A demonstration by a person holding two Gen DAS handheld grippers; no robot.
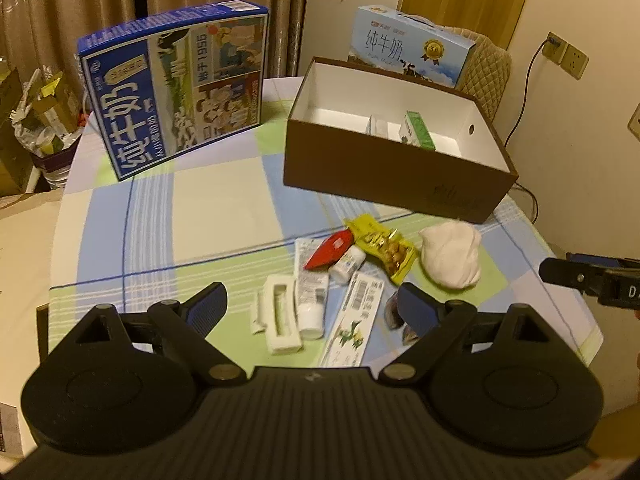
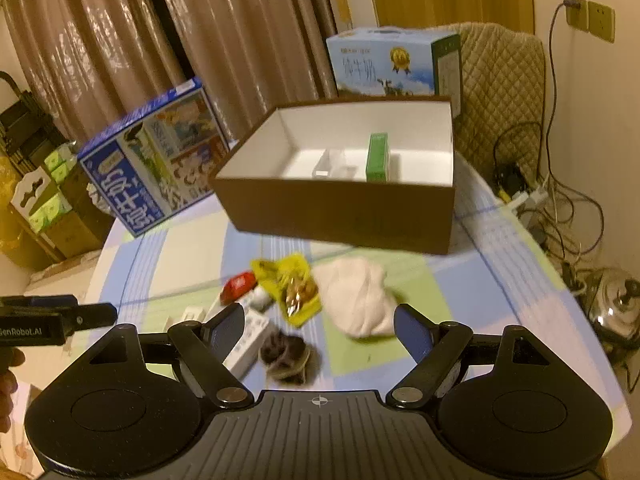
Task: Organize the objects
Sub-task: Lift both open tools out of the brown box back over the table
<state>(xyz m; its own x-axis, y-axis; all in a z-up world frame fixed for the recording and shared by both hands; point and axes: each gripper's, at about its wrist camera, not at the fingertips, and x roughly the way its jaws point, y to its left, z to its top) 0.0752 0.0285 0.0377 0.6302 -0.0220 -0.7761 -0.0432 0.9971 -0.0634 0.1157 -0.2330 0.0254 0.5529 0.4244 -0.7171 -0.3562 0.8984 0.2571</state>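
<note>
A heap of small items lies on the checked tablecloth (image 1: pixel 224 200) in front of an open brown box (image 1: pixel 396 178). My left gripper (image 1: pixel 314 306) hangs open above a white tube (image 1: pixel 310 300), a white plastic tray (image 1: pixel 280 320) and a long barcoded carton (image 1: pixel 356 320). Further out are a red packet (image 1: pixel 330 250), a yellow snack packet (image 1: pixel 384 248) and a white cloth bundle (image 1: pixel 452 256). My right gripper (image 2: pixel 320 324) is open over a dark furry item (image 2: pixel 288 356), with the cloth bundle (image 2: pixel 356 296) and yellow packet (image 2: pixel 292 284) just ahead. Inside the box stand a green carton (image 2: pixel 378 156) and a small pale box (image 2: pixel 332 164).
A big blue milk carton (image 1: pixel 176 84) stands at the back left of the table, and a light blue milk carton (image 1: pixel 412 48) sits behind the brown box on a quilted chair (image 2: pixel 500 92). Curtains hang behind. Cables and a wall socket (image 2: pixel 592 16) are at the right.
</note>
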